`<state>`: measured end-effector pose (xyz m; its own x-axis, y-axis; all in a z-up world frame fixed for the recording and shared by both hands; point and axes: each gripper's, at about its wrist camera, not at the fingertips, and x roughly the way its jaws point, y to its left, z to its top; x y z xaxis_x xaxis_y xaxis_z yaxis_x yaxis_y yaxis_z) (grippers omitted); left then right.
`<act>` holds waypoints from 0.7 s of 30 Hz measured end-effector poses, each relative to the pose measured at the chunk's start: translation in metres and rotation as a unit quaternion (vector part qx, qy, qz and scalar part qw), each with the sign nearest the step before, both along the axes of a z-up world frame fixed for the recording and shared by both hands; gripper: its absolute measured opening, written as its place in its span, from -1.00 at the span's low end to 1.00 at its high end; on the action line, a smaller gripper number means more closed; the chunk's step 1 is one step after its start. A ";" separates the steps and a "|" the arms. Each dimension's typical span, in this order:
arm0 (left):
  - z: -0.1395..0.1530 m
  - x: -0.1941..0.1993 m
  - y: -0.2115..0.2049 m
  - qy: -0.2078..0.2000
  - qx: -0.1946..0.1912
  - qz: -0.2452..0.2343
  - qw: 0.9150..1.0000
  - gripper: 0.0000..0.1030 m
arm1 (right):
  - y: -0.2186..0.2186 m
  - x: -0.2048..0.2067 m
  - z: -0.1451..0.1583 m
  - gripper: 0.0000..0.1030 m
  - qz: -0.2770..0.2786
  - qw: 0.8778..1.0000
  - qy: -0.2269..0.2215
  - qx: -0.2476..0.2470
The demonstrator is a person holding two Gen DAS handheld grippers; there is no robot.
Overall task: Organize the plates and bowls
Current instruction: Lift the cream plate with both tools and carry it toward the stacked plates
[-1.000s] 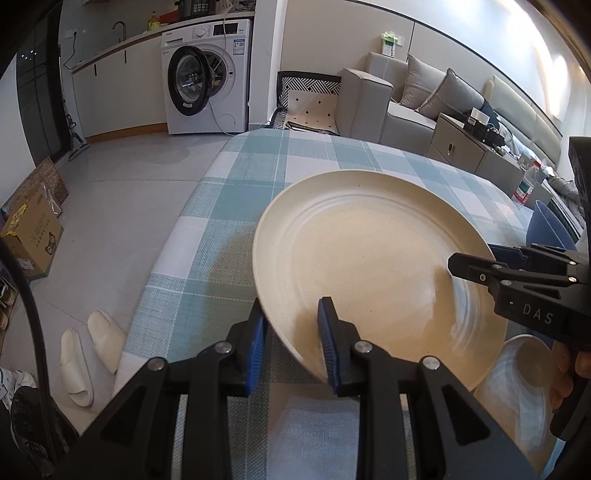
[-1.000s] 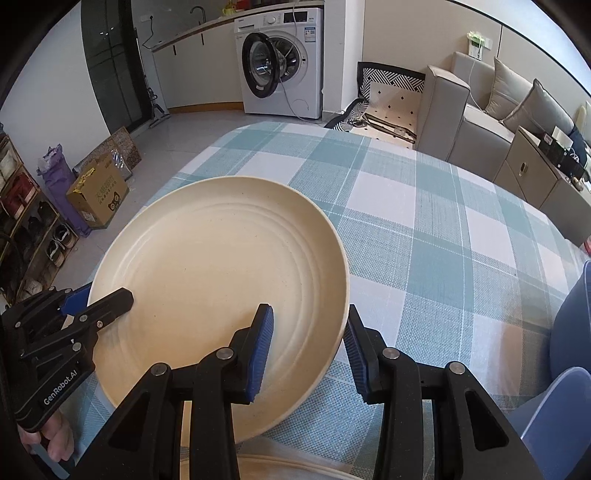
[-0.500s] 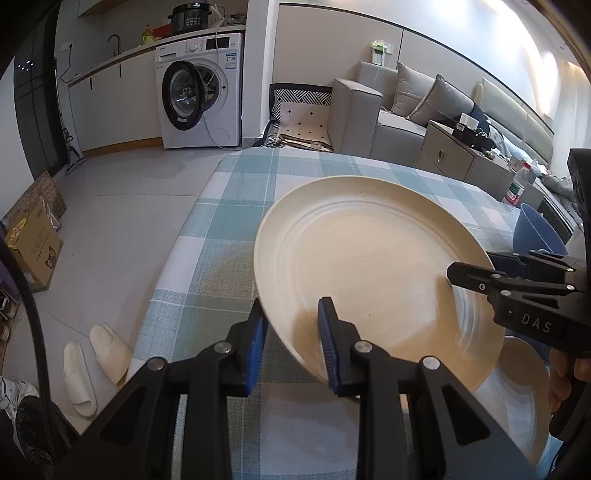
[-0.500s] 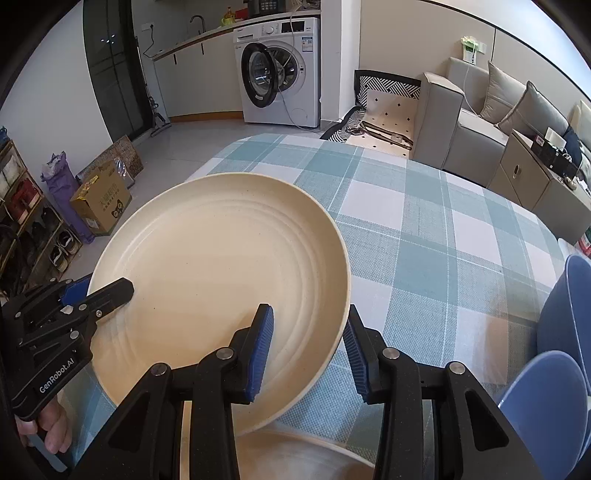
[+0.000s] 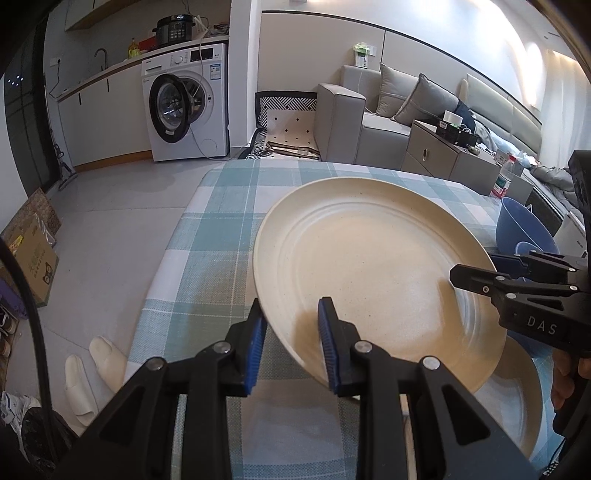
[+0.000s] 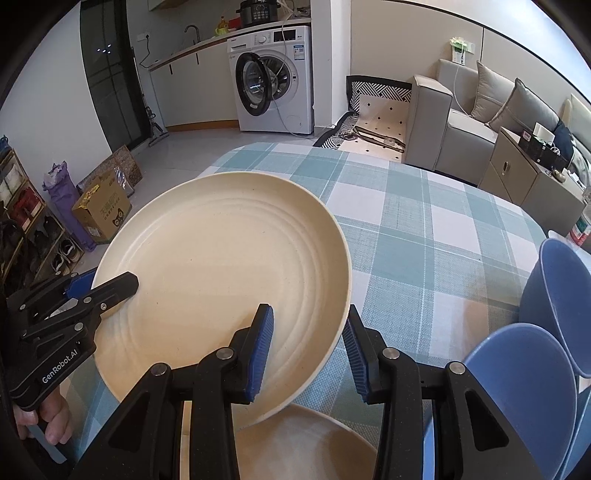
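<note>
Right wrist view: two cream plates, one plate (image 6: 221,258) mid-frame clamped by left hand-held gripper (image 6: 107,286) and right hand-held gripper (image 6: 308,347), a second plate (image 6: 306,443) bottom centre; two empty blue bowls (image 6: 524,387) lower right.

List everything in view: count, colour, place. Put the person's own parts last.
large plate: 1, cream, held above the table by both claws
second plate: 1, cream, on the table under the held one
bowls: 2, blue, table's right side
tablecloth: 1, teal-and-white check, covering the table
washing machine: 1, white, door open, back wall
pressure cooker: 1, black, atop the washer
sofa: 1, grey, back right
slippers: 2, white, floor left
cardboard box: 1, yellow-brown, floor
left claw: 1, black with blue pads, shut on plate's rim
right claw: 1, same, gripping opposite rim
</note>
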<state>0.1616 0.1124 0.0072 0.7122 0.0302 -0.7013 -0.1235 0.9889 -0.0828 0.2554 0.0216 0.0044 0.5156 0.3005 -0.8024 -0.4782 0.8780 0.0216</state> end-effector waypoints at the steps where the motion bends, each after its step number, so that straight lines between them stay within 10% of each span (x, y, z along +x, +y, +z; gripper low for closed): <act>1: 0.001 0.000 -0.002 -0.001 0.002 -0.002 1.000 -0.49 | -0.002 -0.001 0.001 -0.24 -0.001 1.000 0.000 0.001; 21: 0.011 -0.009 -0.029 -0.007 0.009 -0.033 0.999 -0.49 | -0.041 -0.030 0.011 -0.24 -0.024 0.999 -0.005 0.028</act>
<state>0.1527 0.0839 0.0181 0.7225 -0.0039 -0.6914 -0.0574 0.9962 -0.0656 0.2253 -0.0196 0.0159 0.5377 0.3201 -0.7800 -0.4359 0.8974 0.0678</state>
